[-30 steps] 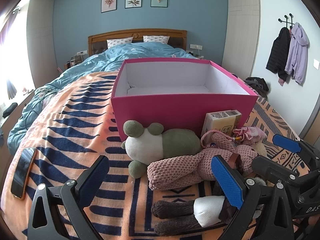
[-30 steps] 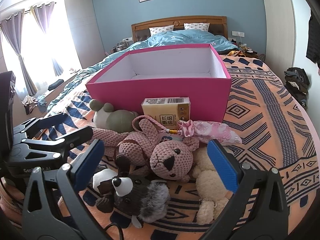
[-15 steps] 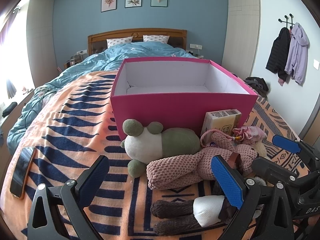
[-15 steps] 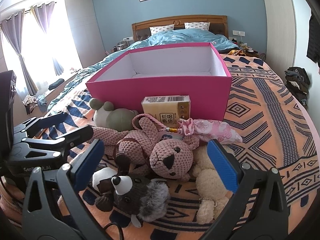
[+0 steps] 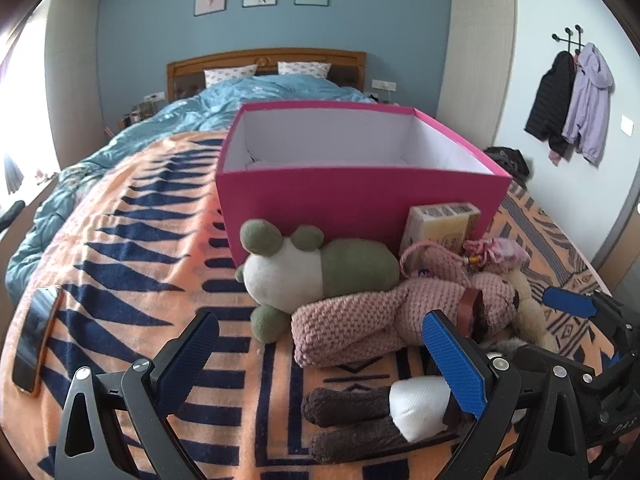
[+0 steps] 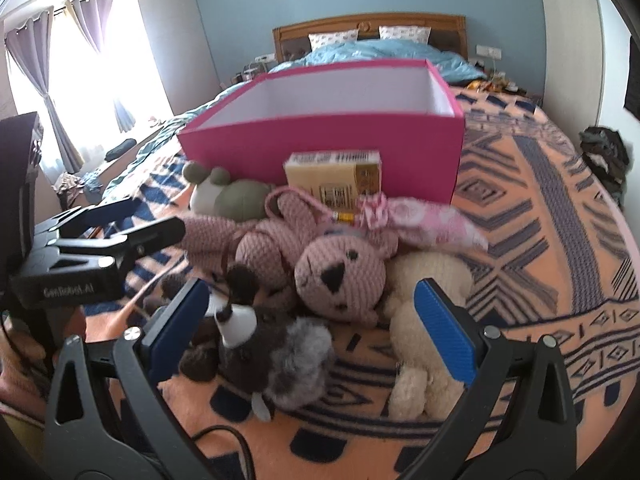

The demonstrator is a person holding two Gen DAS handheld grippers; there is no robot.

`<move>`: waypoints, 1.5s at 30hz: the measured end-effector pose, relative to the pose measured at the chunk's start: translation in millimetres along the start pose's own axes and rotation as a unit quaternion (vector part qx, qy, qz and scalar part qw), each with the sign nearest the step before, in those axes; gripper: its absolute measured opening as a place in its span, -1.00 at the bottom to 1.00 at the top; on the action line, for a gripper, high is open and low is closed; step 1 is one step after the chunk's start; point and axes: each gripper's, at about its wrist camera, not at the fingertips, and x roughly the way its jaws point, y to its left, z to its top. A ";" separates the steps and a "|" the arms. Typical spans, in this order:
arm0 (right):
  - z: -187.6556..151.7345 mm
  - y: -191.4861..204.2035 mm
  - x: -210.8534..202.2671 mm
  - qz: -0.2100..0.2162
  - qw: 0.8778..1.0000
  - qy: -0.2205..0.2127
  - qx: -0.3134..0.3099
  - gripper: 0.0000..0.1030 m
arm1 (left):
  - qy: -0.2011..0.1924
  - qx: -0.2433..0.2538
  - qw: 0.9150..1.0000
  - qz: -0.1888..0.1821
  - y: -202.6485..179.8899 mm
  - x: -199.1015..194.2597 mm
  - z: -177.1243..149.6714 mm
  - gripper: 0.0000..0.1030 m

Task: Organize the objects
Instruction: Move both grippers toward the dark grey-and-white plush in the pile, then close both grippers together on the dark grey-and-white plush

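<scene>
Left gripper (image 5: 324, 354) spread wide, fingers empty, low over the orange patterned blanket (image 5: 120, 240) with the pink knitted bunny (image 5: 380, 316) and brown plush dog (image 5: 380, 412) just ahead; right gripper (image 6: 312, 332) spread wide too, holding nothing, straddling the dog's head and a cream bear (image 6: 428, 320). Toys heaped against the front of the open, empty pink box (image 5: 360, 200), beside a green frog plush (image 5: 312, 268), a yellow carton (image 6: 334, 176) with a barcode and unreadable print, and a folded pink umbrella (image 6: 424, 220). "GenRobot.AI" printed on the left gripper's body, seen from the right wrist.

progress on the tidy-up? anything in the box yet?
Done: nothing; the pink box looks empty. In hand: nothing; left gripper and right gripper are open. Left: pink bear, frog plush, dark plush, cream plush, carton, pink umbrella.
</scene>
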 end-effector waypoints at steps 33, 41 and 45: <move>-3.2 -4.2 -32.1 0.129 0.991 -0.004 0.035 0.03 | -0.011 0.044 0.984 -0.170 -0.2 -30.3 -15.6 0.99; 24.2 5.1 -29.3 0.132 0.991 -0.027 0.015 0.03 | -0.019 0.035 0.981 -0.187 8.9 -21.5 4.0 0.65; 41.8 4.6 -28.8 0.132 0.990 -0.041 0.008 0.03 | -0.027 0.047 0.982 -0.183 11.5 -20.1 13.9 0.40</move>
